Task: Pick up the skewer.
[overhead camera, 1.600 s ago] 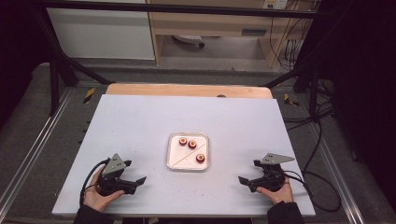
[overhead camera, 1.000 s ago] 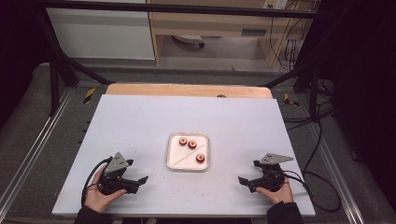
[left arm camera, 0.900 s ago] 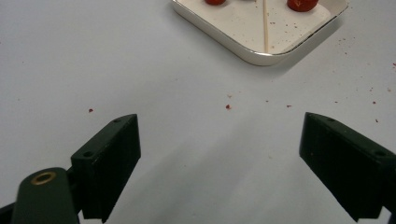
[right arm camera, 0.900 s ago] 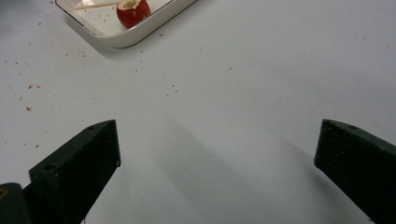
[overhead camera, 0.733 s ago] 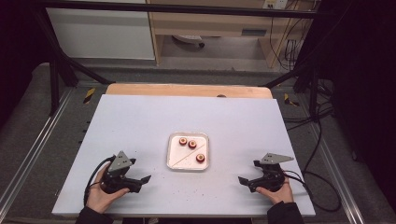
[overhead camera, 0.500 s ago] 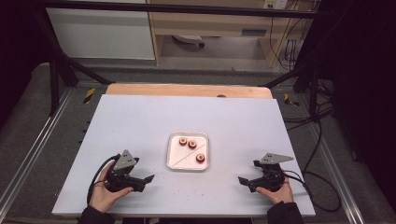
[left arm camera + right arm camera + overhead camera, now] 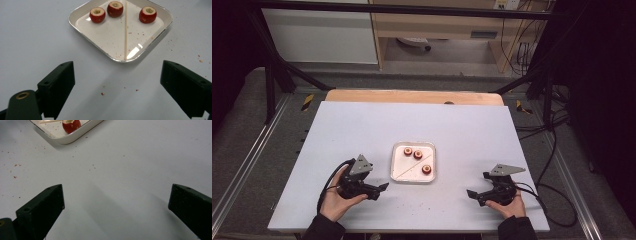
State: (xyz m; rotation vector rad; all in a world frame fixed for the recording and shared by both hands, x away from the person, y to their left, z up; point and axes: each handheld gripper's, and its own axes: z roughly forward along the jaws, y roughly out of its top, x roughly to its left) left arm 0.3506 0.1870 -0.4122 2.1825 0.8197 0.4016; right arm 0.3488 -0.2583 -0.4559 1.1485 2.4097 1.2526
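A white square tray (image 7: pixel 399 173) (image 7: pixel 82 32) sits at the middle of the table. It holds three cored red fruits: two close together (image 7: pixel 408 151) (image 7: pixel 417 155) (image 7: pixel 97 14) (image 7: pixel 115 9) and one apart (image 7: pixel 426 170) (image 7: pixel 147 14) (image 7: pixel 71 125). A thin wooden skewer (image 7: pixel 406 172) (image 7: pixel 125 30) lies across the tray. My left gripper (image 7: pixel 379 190) (image 7: pixel 120 92) is open just left of the tray, nothing between its jaws. My right gripper (image 7: pixel 474 195) (image 7: pixel 117 212) is open to the tray's right, over bare table.
The white tabletop (image 7: pixel 362 125) carries small red crumbs (image 7: pixel 102 94) near the tray. A wooden strip (image 7: pixel 412 96) runs along the far edge. Cables (image 7: pixel 557 200) trail off the right side, and black frame posts stand at both far corners.
My left gripper has moved right, closer to the tray's left edge. The right gripper has stayed in place. Tray contents are unchanged.
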